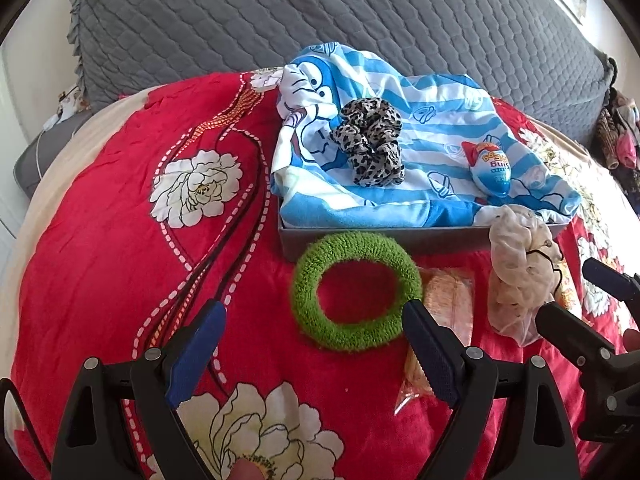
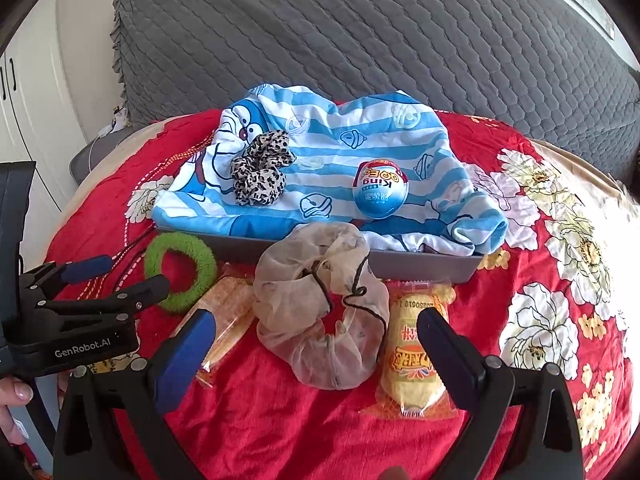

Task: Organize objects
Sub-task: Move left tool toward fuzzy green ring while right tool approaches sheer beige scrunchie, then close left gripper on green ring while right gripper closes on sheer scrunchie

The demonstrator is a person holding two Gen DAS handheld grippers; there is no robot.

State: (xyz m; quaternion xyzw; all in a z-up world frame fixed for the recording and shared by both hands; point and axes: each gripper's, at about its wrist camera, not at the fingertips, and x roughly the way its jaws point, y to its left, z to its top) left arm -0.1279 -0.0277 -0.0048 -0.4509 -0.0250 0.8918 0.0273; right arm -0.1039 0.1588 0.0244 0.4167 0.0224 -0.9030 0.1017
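A fuzzy green scrunchie (image 1: 352, 246) lies on the red floral bedspread (image 1: 120, 240), just in front of a grey tray (image 1: 440, 238). My left gripper (image 1: 314, 308) hangs open just above it, one finger on each side, nothing gripped. To its right lies a beige sheer scrunchie (image 2: 288, 292) with a black elastic. My right gripper (image 2: 316, 318) stands open over its near edge without touching it. The tray (image 2: 420, 264) is lined with a blue-striped cartoon cloth (image 2: 340, 148). On the cloth rest a leopard scrunchie (image 2: 260, 172) and a blue toy egg (image 2: 380, 192).
Two wrapped yellow snack cakes lie on the bedspread, one (image 2: 416, 352) under the right gripper's right finger, the other (image 2: 228, 320) between the two scrunchies. A grey quilted headboard (image 2: 360, 40) rises behind the tray. The two grippers sit close side by side; a hand (image 2: 16, 396) shows at the left.
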